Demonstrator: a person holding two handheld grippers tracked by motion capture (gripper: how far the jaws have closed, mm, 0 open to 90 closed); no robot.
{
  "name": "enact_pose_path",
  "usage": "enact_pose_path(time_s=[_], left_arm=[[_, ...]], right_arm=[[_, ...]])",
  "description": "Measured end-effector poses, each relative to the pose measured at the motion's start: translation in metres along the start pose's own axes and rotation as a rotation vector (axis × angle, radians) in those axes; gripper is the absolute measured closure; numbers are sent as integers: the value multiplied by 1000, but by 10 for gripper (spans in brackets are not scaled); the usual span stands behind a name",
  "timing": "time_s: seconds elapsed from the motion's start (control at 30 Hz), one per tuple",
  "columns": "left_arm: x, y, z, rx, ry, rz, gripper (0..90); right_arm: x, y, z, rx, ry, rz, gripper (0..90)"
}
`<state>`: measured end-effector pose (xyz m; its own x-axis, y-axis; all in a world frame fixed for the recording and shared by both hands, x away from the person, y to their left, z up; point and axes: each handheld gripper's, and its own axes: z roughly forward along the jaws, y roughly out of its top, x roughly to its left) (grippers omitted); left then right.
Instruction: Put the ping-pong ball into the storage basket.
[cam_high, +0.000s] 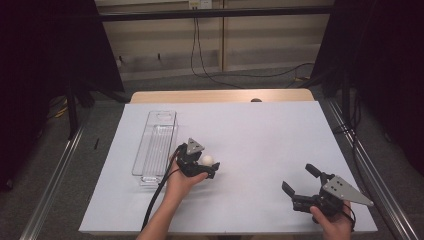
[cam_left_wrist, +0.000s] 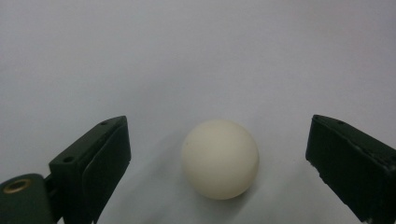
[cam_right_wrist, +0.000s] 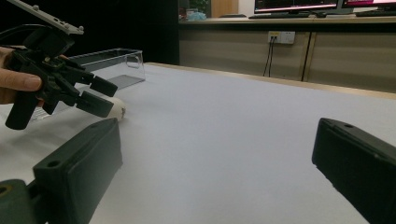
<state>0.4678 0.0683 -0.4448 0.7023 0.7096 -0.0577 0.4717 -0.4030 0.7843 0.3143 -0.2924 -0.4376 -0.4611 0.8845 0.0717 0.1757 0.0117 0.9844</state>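
Left gripper sits left of the desk's middle, nearer the near edge than the far one, with its jaws spread wide around a white ball. In the left gripper view the ball rests on the white sheet between the two jaws, and a clear gap shows on each side, so neither pad presses on it. Just beyond that hand, toward the left edge, a clear plastic bin lies lengthwise on the sheet, close to the gripper but apart from the ball. Well apart, by the desk's near right corner, the right gripper is held low over the sheet, its jaws wide apart with nothing between them.
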Motion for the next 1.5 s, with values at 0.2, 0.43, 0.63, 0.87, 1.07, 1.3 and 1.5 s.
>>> enact_pose_path(time_s=[0.2, 0.43, 0.63, 0.87, 1.07, 1.3, 1.5], left_arm=[[0, 0, 1, 10, -6, 7, 115], [0, -1, 3, 20, -9, -3, 147], [0, -2, 4, 40, -10, 4, 175], [1, -3, 6, 62, -19, 1, 232], [1, -3, 6, 70, -19, 0, 280], [2, -3, 7, 77, -21, 5, 329], [2, -4, 8, 77, -35, 1, 373]], right_arm=[[0, 0, 0, 1, 3, -4, 11], [0, 0, 0, -4, -3, 5, 11], [0, 0, 0, 0, 0, -2, 11], [0, 0, 0, 1, 3, -1, 11], [0, 0, 0, -4, -3, 6, 11], [0, 0, 0, -1, 3, -2, 11], [-1, 0, 0, -1, 3, -1, 12]])
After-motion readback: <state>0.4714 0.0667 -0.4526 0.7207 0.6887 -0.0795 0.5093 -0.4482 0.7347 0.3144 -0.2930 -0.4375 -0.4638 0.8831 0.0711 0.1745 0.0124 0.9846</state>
